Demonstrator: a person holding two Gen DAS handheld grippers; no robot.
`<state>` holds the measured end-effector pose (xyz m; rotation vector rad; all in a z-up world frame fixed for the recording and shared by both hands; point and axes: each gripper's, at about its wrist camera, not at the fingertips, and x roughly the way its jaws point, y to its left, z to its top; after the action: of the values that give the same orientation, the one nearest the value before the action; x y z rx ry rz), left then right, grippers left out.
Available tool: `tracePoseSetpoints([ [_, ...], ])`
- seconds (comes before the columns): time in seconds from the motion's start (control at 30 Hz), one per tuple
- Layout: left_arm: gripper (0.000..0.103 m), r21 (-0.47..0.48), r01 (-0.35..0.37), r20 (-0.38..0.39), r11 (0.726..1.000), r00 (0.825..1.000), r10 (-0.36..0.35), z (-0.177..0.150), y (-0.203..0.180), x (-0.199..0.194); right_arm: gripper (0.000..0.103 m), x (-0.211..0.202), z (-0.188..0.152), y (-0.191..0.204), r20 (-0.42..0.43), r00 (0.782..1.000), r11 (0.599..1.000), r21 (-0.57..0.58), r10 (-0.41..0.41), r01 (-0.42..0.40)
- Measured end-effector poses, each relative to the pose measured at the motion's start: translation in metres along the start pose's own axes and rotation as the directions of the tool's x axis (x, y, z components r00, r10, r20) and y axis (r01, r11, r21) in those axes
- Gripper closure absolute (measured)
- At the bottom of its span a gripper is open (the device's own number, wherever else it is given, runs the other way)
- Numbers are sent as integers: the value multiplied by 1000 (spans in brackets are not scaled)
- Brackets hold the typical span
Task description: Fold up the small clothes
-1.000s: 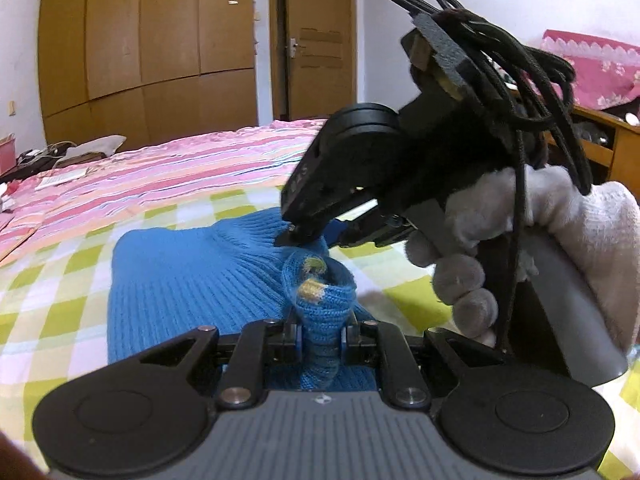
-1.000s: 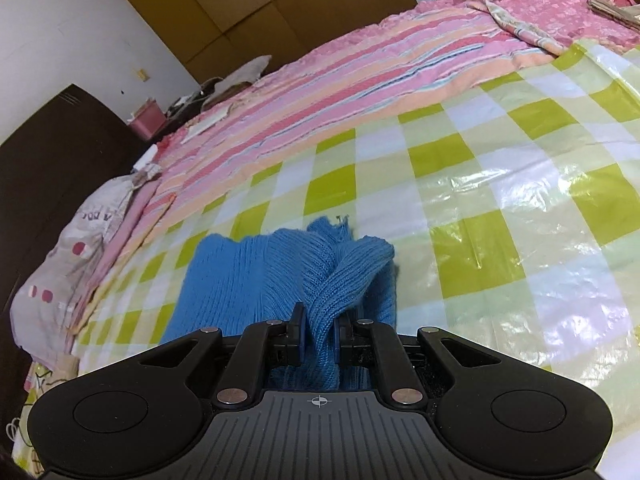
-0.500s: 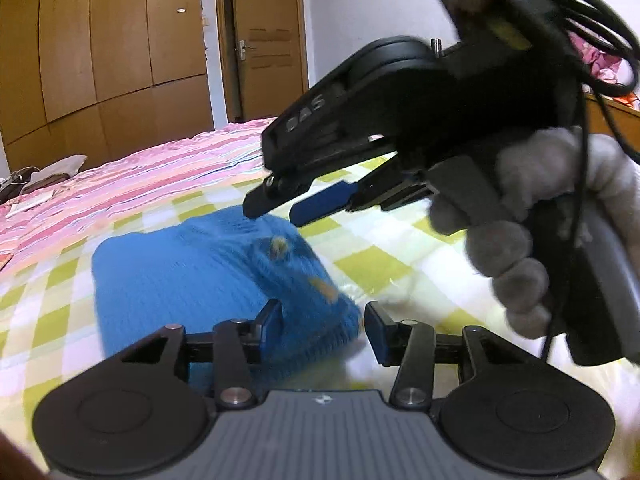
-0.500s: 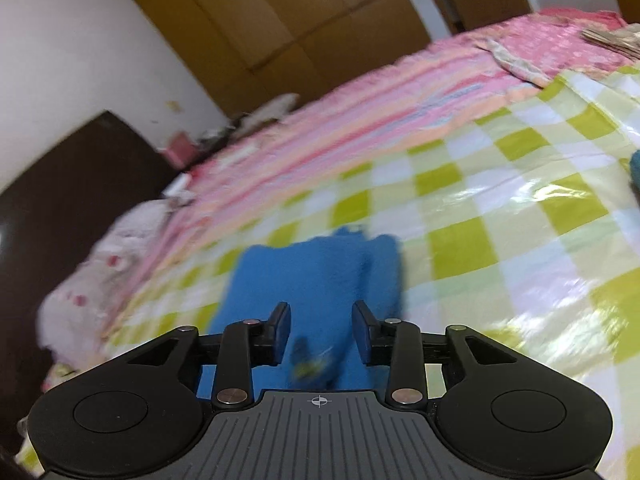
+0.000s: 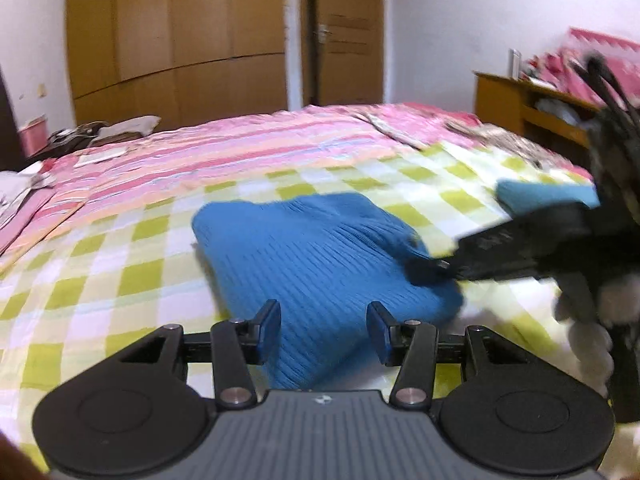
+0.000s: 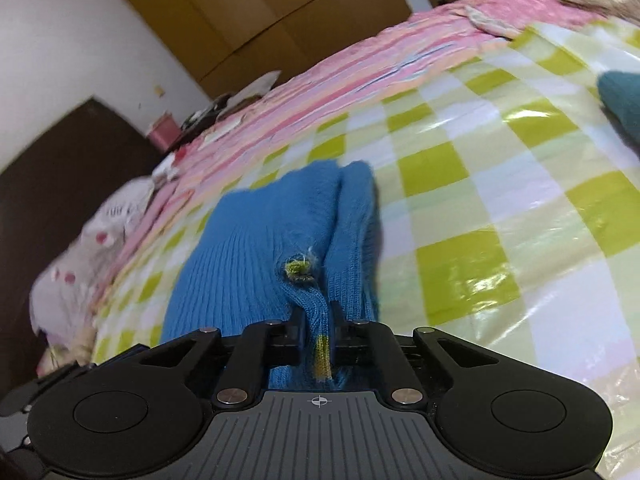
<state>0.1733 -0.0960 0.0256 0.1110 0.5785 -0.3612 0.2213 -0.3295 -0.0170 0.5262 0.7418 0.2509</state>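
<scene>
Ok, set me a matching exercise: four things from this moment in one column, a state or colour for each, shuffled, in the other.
Things:
1. left tongs
2. right tongs
3. blue knit garment
4. plastic sheet

States:
A. green and white checks
B. shut on a fold of knit
C. open, holding nothing
D. lying folded on the bed

Pairs: 1-C, 2-B, 3-D, 4-A

Green-checked plastic sheet (image 5: 120, 264) over pink striped bedspread (image 5: 240, 148), wooden wardrobe (image 5: 180, 40) and door (image 5: 344, 36) behind.
</scene>
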Motion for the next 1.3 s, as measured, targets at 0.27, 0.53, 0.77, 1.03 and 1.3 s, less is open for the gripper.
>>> tracePoseSetpoints([
  [0.27, 44, -39, -61, -102, 997, 993, 57, -2, 10, 37, 94, -2, 1, -4, 1, 1000, 1000, 9, -11, 11],
  [0.53, 42, -108, -30, -72, 994, 997, 22, -1, 22, 28, 79, -10, 3, 9, 50, 999, 999, -42, -14, 16],
  [0.77, 42, -152, -29, -40, 988, 999, 23, 8, 32, 34, 37, -8, 6, 21, 143, 989, 993, -113, -26, 43],
  [1.03, 30, -204, -31, -65, 979, 998, 18, 7, 39, 64, 37, 23, 3, -1, 52, 999, 999, -44, -10, 13],
  [1.3, 28, -257, 1, -77, 966, 997, -22, 6, 44, 77, 46, 29, -1, -7, 29, 998, 998, 15, 58, -59],
])
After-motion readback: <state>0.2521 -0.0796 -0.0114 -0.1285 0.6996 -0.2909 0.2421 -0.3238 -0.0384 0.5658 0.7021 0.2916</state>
